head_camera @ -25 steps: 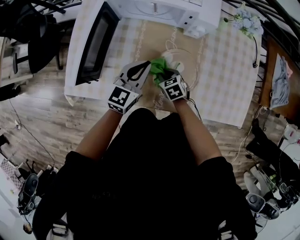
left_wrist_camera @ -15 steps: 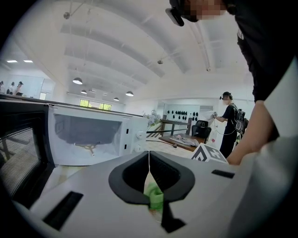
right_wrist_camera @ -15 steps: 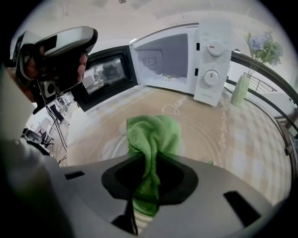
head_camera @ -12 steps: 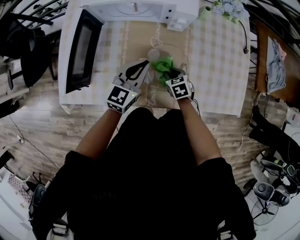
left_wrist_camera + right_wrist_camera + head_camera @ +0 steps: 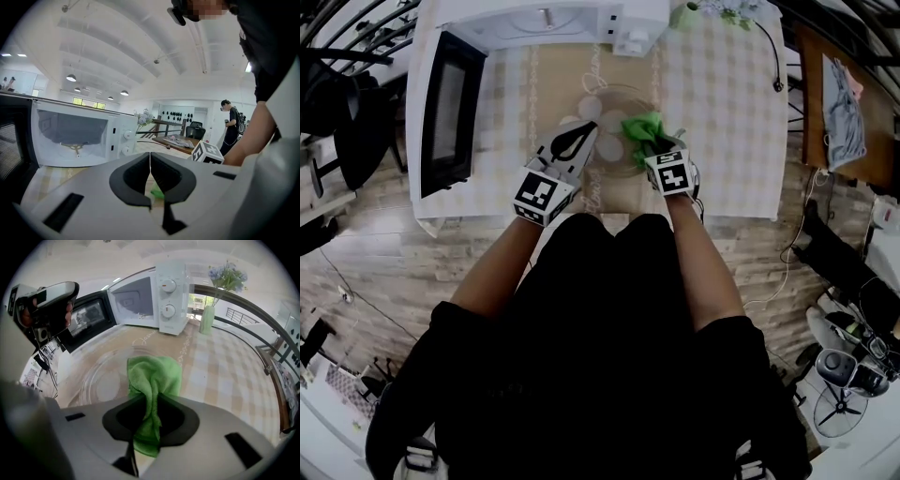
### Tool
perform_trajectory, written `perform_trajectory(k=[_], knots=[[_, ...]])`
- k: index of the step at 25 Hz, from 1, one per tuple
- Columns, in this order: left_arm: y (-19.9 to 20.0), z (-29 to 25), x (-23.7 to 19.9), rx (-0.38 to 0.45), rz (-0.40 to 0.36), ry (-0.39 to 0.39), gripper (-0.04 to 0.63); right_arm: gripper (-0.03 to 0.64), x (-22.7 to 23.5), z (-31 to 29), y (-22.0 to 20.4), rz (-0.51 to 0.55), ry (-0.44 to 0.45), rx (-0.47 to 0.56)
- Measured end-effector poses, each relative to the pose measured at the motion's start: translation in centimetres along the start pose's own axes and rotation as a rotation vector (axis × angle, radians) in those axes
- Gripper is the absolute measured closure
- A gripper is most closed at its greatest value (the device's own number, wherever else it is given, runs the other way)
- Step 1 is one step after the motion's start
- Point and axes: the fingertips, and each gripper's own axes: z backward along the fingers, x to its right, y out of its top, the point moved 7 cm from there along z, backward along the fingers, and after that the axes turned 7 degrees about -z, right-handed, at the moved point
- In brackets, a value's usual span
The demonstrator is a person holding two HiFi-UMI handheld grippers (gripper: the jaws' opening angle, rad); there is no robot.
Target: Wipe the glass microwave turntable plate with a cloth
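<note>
The clear glass turntable plate (image 5: 614, 101) lies flat on the tan runner in front of the microwave, and shows faintly in the right gripper view (image 5: 101, 380). My right gripper (image 5: 649, 142) is shut on a green cloth (image 5: 642, 129), whose bunched end (image 5: 154, 373) hangs over the plate's right part. My left gripper (image 5: 581, 131) is at the plate's left edge with its jaws closed to a thin line (image 5: 150, 176). Nothing shows between them, and I cannot tell whether they touch the rim.
A white microwave (image 5: 544, 19) stands at the table's far edge with its dark door (image 5: 445, 112) swung open to the left. A green vase of flowers (image 5: 206, 319) stands right of it. A checked cloth covers the table (image 5: 731, 122). Another person stands far off in the room (image 5: 232, 124).
My right gripper has carried the green cloth to the right, away from the left gripper. The left gripper has kept its place by the plate's left edge.
</note>
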Motion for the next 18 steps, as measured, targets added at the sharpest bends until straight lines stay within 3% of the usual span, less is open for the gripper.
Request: perform_trajectory(k=[7, 12, 18], knots=[[0.2, -0.8, 0.5, 0.002, -0.005, -0.020, 0.574, 0.526, 3.6, 1.1, -1.1, -0.079, -0.069, 0.016], [0.1, -0.7, 0.4, -0.001, -0.005, -0.022, 0.574, 0.528, 5.0, 1.8, -1.5, -0.077, -0.114, -0.017], [0.0, -0.5, -0.2, 0.004, -0.007, -0.012, 0.574, 0.528, 3.9, 3.5, 0.0, -0.104, -0.066, 0.043]])
